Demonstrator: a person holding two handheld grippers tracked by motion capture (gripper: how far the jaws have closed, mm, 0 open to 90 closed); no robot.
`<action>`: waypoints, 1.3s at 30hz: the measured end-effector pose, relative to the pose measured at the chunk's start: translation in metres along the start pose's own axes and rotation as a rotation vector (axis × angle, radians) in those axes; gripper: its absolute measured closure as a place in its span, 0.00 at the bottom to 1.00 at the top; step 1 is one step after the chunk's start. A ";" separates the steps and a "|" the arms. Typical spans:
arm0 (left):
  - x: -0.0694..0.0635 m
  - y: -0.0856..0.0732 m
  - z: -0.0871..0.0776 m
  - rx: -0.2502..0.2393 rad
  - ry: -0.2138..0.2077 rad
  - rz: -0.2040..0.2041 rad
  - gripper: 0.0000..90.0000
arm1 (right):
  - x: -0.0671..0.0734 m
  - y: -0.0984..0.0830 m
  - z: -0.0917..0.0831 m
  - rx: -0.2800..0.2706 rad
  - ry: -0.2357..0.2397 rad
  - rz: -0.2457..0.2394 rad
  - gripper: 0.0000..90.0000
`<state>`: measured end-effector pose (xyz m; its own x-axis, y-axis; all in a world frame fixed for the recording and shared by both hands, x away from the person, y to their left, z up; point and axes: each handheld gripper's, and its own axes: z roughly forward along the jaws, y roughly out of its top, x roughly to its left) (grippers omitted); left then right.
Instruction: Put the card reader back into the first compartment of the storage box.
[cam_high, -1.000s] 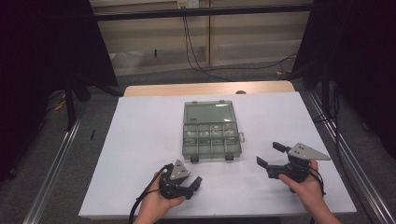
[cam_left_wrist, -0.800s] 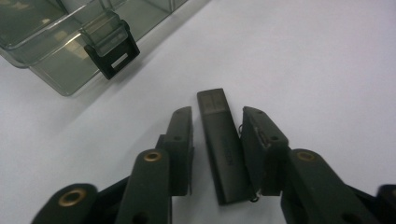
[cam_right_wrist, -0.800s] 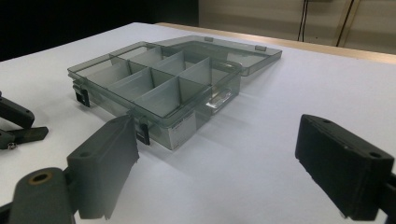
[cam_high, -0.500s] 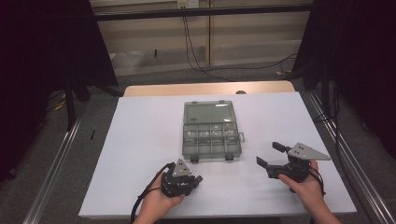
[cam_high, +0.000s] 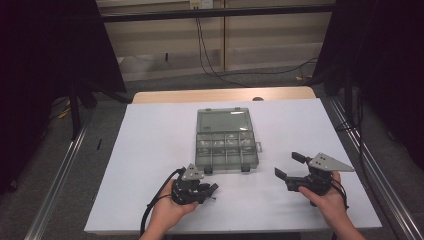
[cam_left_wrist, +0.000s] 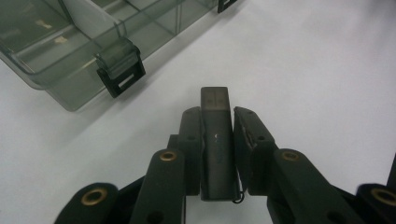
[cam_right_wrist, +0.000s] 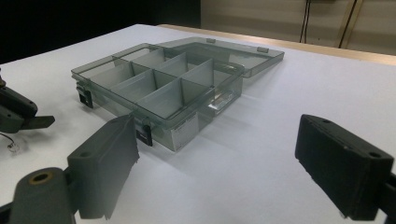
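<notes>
White table (cam_high: 150, 150), faintly marked black stick (cam_left_wrist: 215, 140)

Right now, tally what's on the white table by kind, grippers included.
Clear grey plastic compartment box, lid open: 1
Small dark rectangular stick, clamped in the left gripper: 1
Black two-jaw grippers, counting the open right gripper: 2
Total: 4

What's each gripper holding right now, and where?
Left gripper clamps a small dark flat stick along its long sides. Right gripper is open, holding nothing.
</notes>
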<state>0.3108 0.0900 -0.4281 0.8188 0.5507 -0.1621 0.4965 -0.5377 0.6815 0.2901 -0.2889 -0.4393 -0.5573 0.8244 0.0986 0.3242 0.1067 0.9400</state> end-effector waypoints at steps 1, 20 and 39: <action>0.000 0.001 -0.001 0.003 -0.006 -0.002 0.82 | 0.000 0.000 0.000 -0.001 0.002 0.000 0.14; 0.008 0.033 -0.016 0.000 -0.014 -0.026 0.82 | 0.000 0.000 0.000 -0.005 0.002 -0.003 0.14; 0.027 0.060 -0.023 -0.011 0.016 -0.064 0.82 | 0.000 0.001 -0.001 -0.010 0.005 -0.002 0.14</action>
<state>0.3562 0.0873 -0.3747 0.7805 0.5941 -0.1943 0.5447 -0.4939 0.6777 0.2894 -0.2894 -0.4384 -0.5616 0.8215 0.0983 0.3153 0.1026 0.9434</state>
